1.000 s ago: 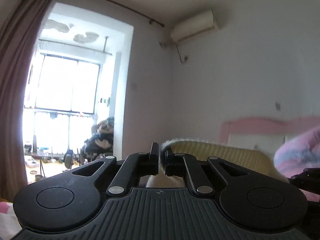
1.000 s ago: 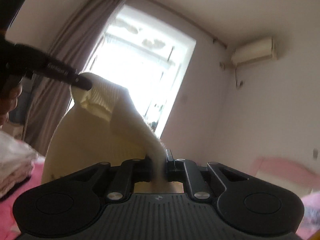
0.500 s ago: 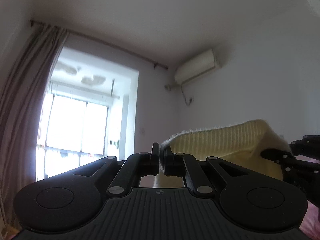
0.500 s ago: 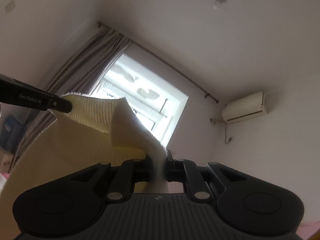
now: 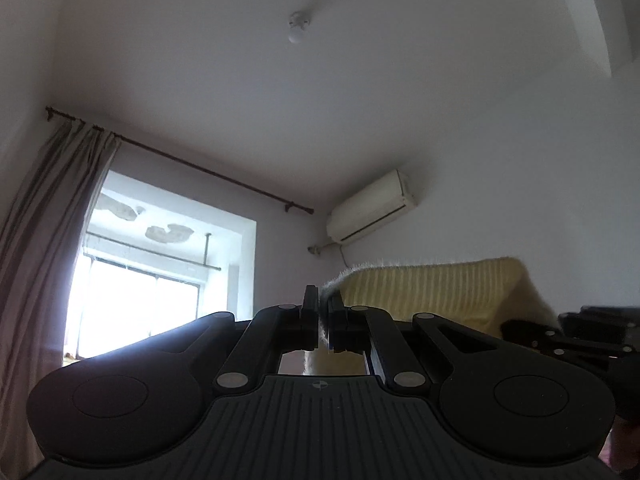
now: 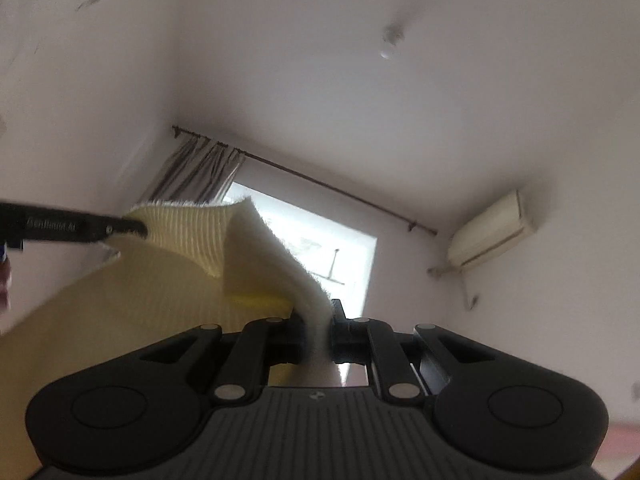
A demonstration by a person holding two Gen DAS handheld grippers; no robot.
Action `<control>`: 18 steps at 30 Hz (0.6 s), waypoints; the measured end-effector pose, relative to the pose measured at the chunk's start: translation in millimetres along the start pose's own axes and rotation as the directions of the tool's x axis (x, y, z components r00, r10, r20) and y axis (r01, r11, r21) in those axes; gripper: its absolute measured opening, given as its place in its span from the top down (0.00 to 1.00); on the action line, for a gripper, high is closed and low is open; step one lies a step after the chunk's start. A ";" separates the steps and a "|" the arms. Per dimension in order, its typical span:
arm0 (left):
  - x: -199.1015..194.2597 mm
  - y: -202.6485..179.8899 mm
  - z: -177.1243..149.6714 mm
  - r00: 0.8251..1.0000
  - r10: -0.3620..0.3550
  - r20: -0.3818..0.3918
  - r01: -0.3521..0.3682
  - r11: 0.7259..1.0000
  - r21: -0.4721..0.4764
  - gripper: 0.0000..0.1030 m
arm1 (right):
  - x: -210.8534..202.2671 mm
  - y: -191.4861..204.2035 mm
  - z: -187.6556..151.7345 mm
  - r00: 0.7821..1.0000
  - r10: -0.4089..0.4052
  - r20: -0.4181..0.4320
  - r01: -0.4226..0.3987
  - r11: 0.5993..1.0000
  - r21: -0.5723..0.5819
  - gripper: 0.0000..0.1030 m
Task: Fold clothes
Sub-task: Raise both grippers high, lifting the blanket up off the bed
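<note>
A pale yellow ribbed knit sweater [image 5: 440, 292] hangs in the air, stretched between both grippers. My left gripper [image 5: 323, 308] is shut on one fuzzy edge of it. The right gripper [image 5: 532, 326] shows at the far right of the left wrist view, pinching the other end. In the right wrist view my right gripper [image 6: 318, 320] is shut on a thick fold of the sweater [image 6: 184, 240]. The left gripper [image 6: 136, 229] reaches in from the left there and clamps the ribbed hem. Both grippers tilt up toward the ceiling. The lower part of the sweater is hidden.
A bright window [image 5: 160, 280] with a grey curtain [image 5: 44, 240] and rod fills the far wall. An air conditioner [image 5: 372, 210] hangs high on the right wall. A round ceiling fitting [image 5: 298, 28] sits overhead. Part of a hand [image 6: 4, 284] shows at the left edge.
Both grippers have risen and tilted upward with the sweater held between them. The bed and pink headboard have dropped out of view, and the ceiling now fills both views.
</note>
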State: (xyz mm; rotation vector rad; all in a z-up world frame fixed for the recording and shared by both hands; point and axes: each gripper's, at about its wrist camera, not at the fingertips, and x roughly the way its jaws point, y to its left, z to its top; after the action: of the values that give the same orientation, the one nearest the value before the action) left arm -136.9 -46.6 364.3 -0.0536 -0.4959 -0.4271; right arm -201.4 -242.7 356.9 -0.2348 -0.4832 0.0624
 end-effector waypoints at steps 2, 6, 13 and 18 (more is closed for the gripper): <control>0.3 -1.3 -6.0 1.000 0.011 -0.016 -0.011 1.000 0.004 0.96 | 0.3 -1.0 -8.1 1.000 0.015 -0.013 -0.014 1.000 0.019 0.89; 2.8 5.7 -35.6 0.995 0.040 -0.086 -0.041 0.999 -0.014 0.96 | 1.8 3.4 -33.6 0.997 0.046 -0.069 -0.044 0.999 0.030 0.89; 23.5 38.8 -167.3 0.943 0.132 -0.305 -0.149 0.988 -0.033 0.96 | 45.1 41.5 -147.6 0.954 0.084 -0.288 -0.088 0.996 0.001 0.89; 58.3 84.2 -263.1 0.875 0.186 -0.446 -0.239 0.969 -0.064 0.96 | 113.8 77.4 -233.9 0.894 0.131 -0.429 -0.145 0.989 0.000 0.89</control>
State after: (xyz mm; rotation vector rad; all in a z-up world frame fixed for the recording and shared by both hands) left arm 62.3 -32.3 164.7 -0.1217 -0.0161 -0.2381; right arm 8.2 -203.4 189.1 -0.3058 -0.0259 0.1390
